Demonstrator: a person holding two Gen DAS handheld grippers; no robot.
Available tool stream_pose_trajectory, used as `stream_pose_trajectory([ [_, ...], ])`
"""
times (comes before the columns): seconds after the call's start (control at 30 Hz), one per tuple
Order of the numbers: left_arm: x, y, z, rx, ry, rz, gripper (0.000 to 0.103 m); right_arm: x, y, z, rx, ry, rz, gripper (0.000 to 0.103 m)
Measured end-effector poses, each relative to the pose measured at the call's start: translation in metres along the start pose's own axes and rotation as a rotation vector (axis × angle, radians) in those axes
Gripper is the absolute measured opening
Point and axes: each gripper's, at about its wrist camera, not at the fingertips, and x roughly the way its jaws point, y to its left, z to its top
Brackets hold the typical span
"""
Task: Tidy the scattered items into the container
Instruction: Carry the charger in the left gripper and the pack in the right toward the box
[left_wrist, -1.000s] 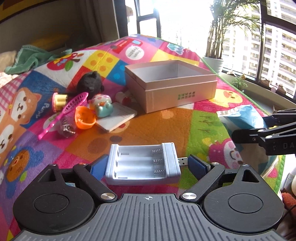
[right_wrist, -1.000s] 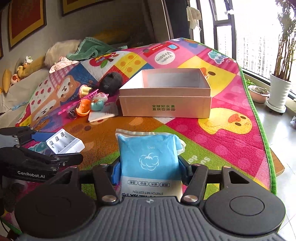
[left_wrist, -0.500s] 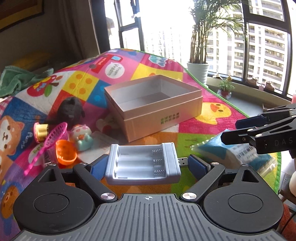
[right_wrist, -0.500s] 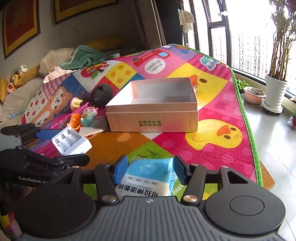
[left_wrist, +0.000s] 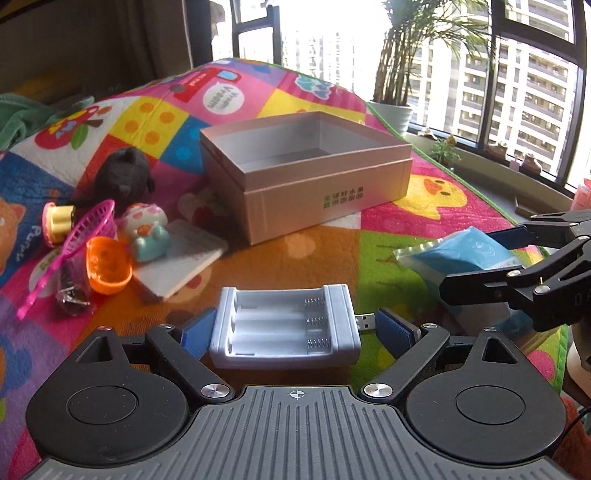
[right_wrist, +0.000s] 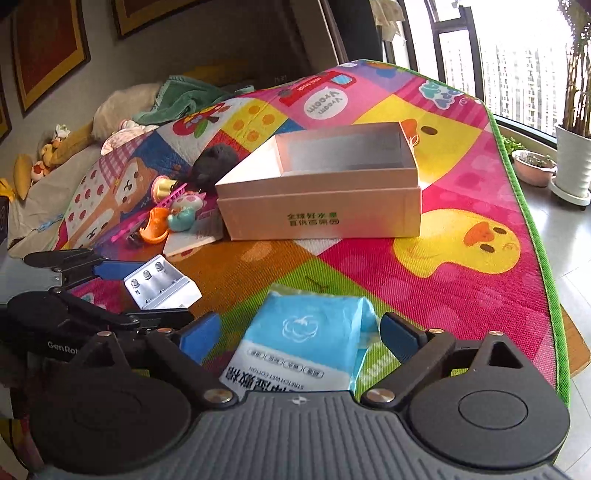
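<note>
The open cardboard box (left_wrist: 325, 199) stands empty on the colourful play mat (left_wrist: 325, 258); the right wrist view shows the box (right_wrist: 317, 218) ahead. My left gripper (left_wrist: 295, 330) is shut on a grey battery charger (left_wrist: 284, 325), its USB plug against the right pad. From the right wrist view the left gripper (right_wrist: 147, 291) and the charger (right_wrist: 162, 284) sit at the lower left. My right gripper (right_wrist: 301, 334) is opening, and a blue wet-cotton pack (right_wrist: 306, 343) lies between its fingers with a gap on each side. The left wrist view has the right gripper (left_wrist: 491, 262) around the pack (left_wrist: 465, 251) at the right.
Left of the box lies a cluster: a black plush (left_wrist: 122, 177), a pink scoop basket (left_wrist: 88, 229), an orange capsule half (left_wrist: 107, 269), a small figure toy (left_wrist: 147, 232) and a white notepad (left_wrist: 184, 262). The mat's green edge (right_wrist: 532, 229) drops to the floor on the right, with potted plants beyond.
The right gripper's fingers have spread and let go of the blue pack, which now rests lower on the mat. The left gripper still grips the charger and has shifted slightly.
</note>
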Motion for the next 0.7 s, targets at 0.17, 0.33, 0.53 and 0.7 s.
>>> stream_pose_trajectory([
  [0.17, 0.005, 0.002, -0.008, -0.019, 0.023, 0.004, 0.095, 0.01, 0.011, -0.006, -0.077, 0.026, -0.042, 0.084],
  [0.33, 0.005, 0.0, -0.008, -0.018, 0.021, 0.004, 0.095, 0.014, 0.015, -0.003, -0.11, 0.021, -0.094, 0.059],
  [0.53, 0.005, -0.001, -0.009, -0.016, 0.021, 0.004, 0.096, 0.016, 0.015, -0.002, -0.124, 0.021, -0.096, 0.062],
  [0.7, 0.005, -0.003, -0.009, -0.016, 0.022, 0.012, 0.097, 0.023, 0.019, 0.002, -0.135, 0.02, -0.105, 0.06],
])
